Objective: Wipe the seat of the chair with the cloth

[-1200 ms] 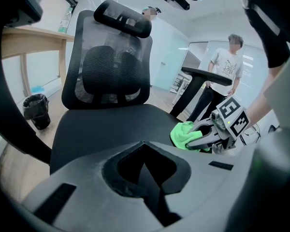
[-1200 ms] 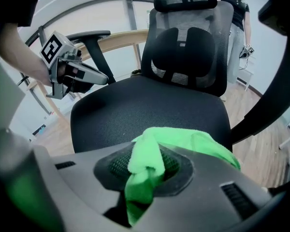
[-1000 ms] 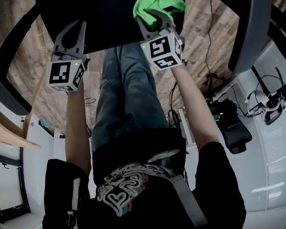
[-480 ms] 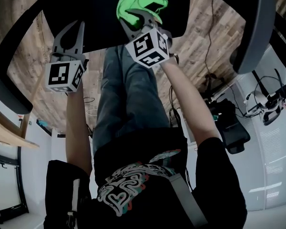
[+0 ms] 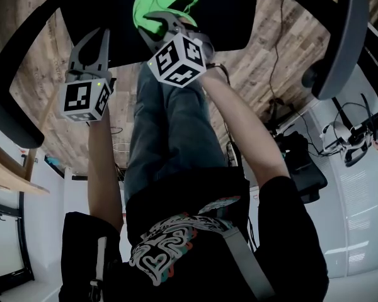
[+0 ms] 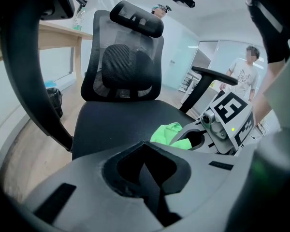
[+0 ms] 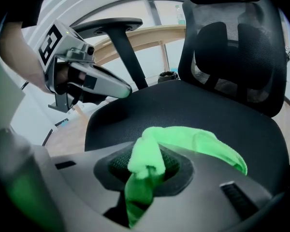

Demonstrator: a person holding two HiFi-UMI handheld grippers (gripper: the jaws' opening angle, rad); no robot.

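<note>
chair seat [image 5: 113,17]: black mesh pad, fills the far part of the head view. mesh backrest [image 6: 123,57] with headrest stands at its far edge. dark armrests curve up on either side, the right one [image 5: 340,36] thick and close to the camera. wood-plank floor [image 5: 264,68] under the chair. pale wooden bench [image 6: 63,35] off to the far left, behind the chair. the person's jeans leg [image 5: 167,131] comes right up to the near edge of the seat.

left tool [image 5: 97,35]: held at the near left edge of the seat, jaws closed on each other, nothing between them. cannot tell whether its tip touches the mesh. marker cube on its near end.

right tool [image 5: 156,24]: reaches over the near edge to about mid-width of the seat, angled toward the left. jaws clamped on a bunched fold of the cloth.

green cloth [image 7: 203,141]: lies on the seat, a little in from the near edge. one end is pinched up in the right tool; the rest spreads flat on the mesh on the far right side of the jaws.

a second person [image 6: 241,74] stands well back at far right.
</note>
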